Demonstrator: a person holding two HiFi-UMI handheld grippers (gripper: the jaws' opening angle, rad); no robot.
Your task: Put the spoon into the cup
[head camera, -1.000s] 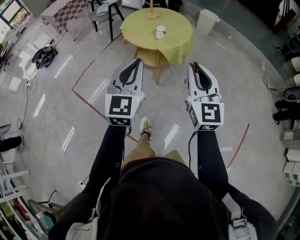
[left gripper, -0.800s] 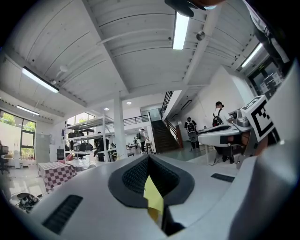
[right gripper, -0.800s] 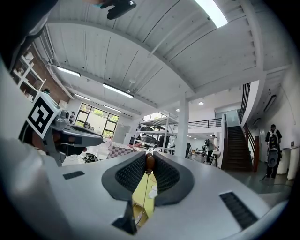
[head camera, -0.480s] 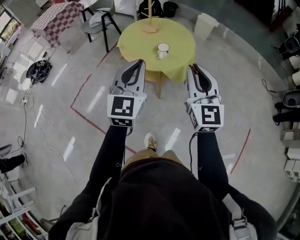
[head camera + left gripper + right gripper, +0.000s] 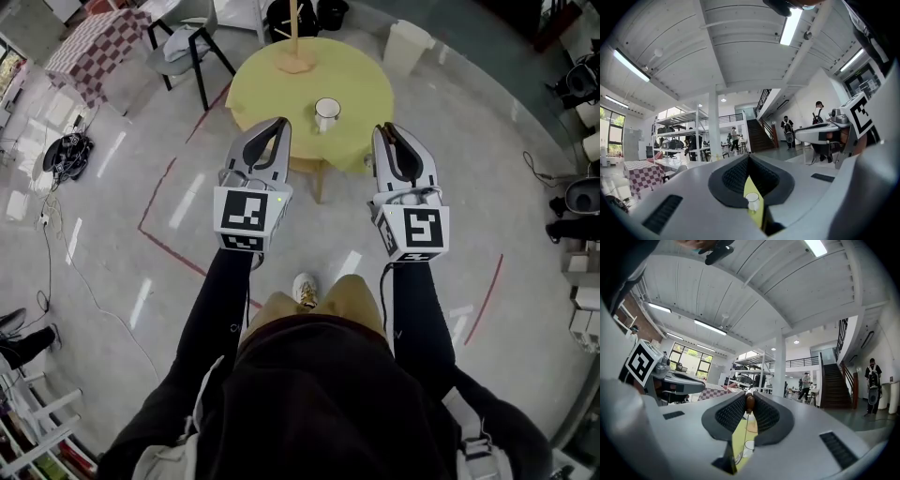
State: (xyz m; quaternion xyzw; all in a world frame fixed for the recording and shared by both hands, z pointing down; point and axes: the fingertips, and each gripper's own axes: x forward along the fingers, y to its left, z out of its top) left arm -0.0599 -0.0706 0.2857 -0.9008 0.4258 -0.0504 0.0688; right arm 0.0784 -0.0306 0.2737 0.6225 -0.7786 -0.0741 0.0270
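Note:
A white cup [image 5: 326, 113] stands on a round table with a yellow-green cloth [image 5: 281, 89], ahead of both grippers. My right gripper [image 5: 382, 127] is level and shut on the spoon: its brown handle end [image 5: 750, 402] sits pinched between the jaw tips, and the thin shaft hangs down to the bowl [image 5: 739, 457]. Below the spoon, the cup [image 5: 749, 444] shows on the cloth. My left gripper [image 5: 278, 123] is level and shut, holding nothing. Through the slit under its joined tips [image 5: 749, 158] the cup [image 5: 752, 202] shows. Both grippers hang over the table's near edge.
A wooden pole on a round base [image 5: 295, 64] stands at the table's far side. A chair [image 5: 185, 42], a checkered table [image 5: 94, 42] and a white bin [image 5: 406, 45] stand behind it. Cables [image 5: 66, 153] and red tape lines [image 5: 169, 246] are on the floor. People stand in the distance.
The table and cup have come nearer in the head view as the person walks forward. Both grippers now reach over the table's near edge; their jaws have not changed.

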